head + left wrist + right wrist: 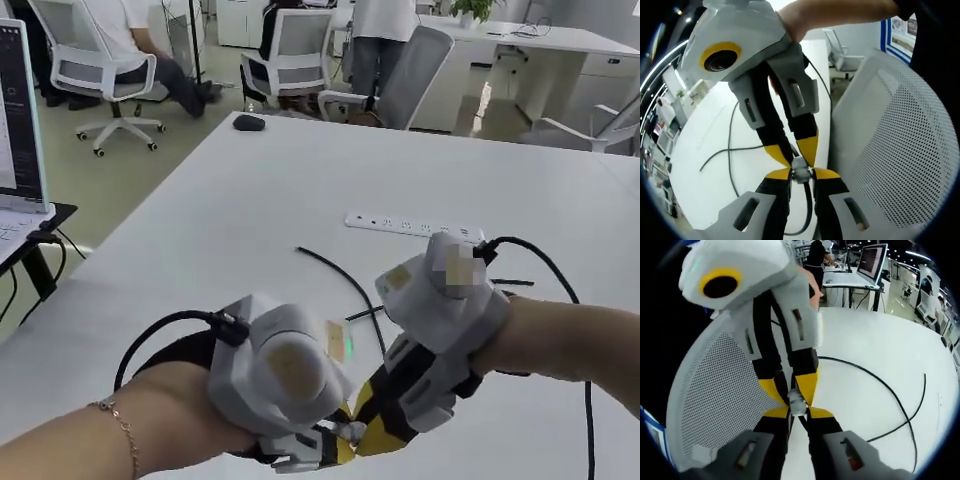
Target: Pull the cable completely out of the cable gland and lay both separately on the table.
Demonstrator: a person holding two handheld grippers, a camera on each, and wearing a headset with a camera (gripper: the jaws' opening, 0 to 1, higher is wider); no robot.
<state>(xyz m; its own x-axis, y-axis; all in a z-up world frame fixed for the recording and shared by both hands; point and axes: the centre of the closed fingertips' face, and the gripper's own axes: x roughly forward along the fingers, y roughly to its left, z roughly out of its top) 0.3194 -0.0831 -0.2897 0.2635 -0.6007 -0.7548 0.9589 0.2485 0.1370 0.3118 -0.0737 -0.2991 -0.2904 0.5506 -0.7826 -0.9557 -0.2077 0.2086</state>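
The cable gland (801, 171), a small pale piece, is held up off the white counter (250, 200), low in the middle of the head view where the two tools meet tip to tip. The black cable (810, 210) is threaded through it and trails across the counter behind. The left gripper (801, 175) and right gripper (797, 413) each have their jaws pressed in on the gland from opposite ends; I can't tell whether either has the cable itself. To me the pull is only being set up. Next, one tool should hold the gland firm while the other takes the cable close by and draws straight away.
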